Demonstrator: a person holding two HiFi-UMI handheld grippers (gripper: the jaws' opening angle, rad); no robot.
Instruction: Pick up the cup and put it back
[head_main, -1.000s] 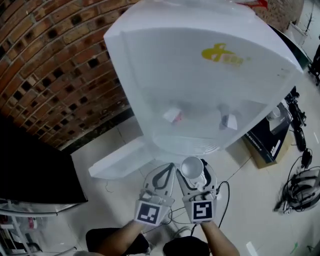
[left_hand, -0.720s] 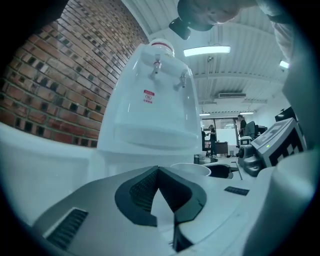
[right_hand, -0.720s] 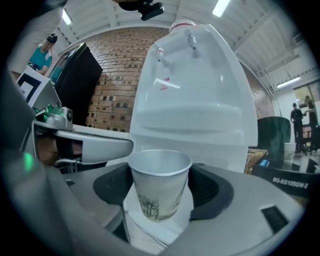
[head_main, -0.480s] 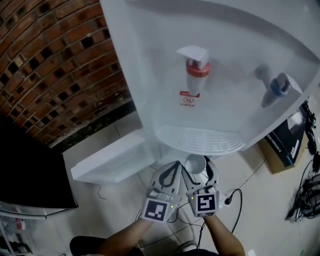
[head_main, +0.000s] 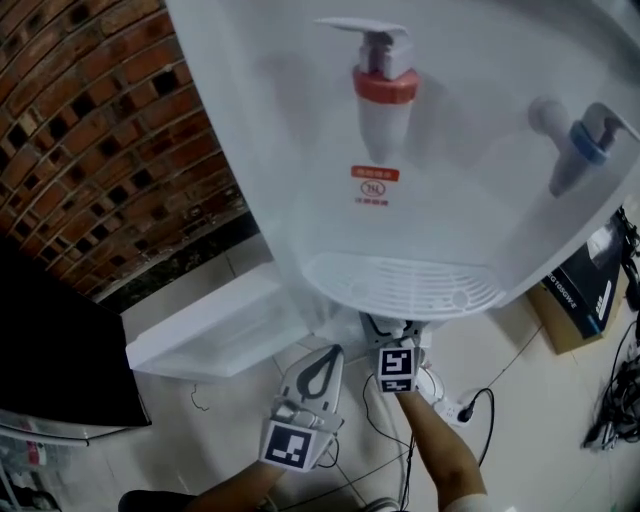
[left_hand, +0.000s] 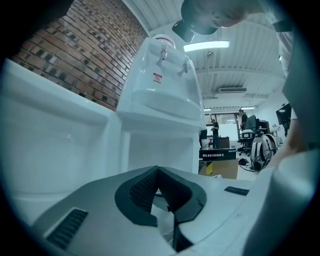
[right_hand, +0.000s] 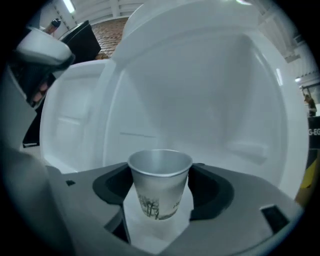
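Cup (right_hand: 160, 185) with tree print pinched upright in right tool (right_hand: 161, 172), dispenser wall (right_hand: 200, 90) just ahead. Left tool (left_hand: 158, 172) closed on nothing, RG-EG105GW-E sign (left_hand: 217, 155) beyond it.

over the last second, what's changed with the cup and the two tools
The right tool has carried the cup forward under the white drip tray, hiding it from the head view. The left tool now lags behind it. Unchanged: right tool shut on the upright cup, left tool shut and empty.
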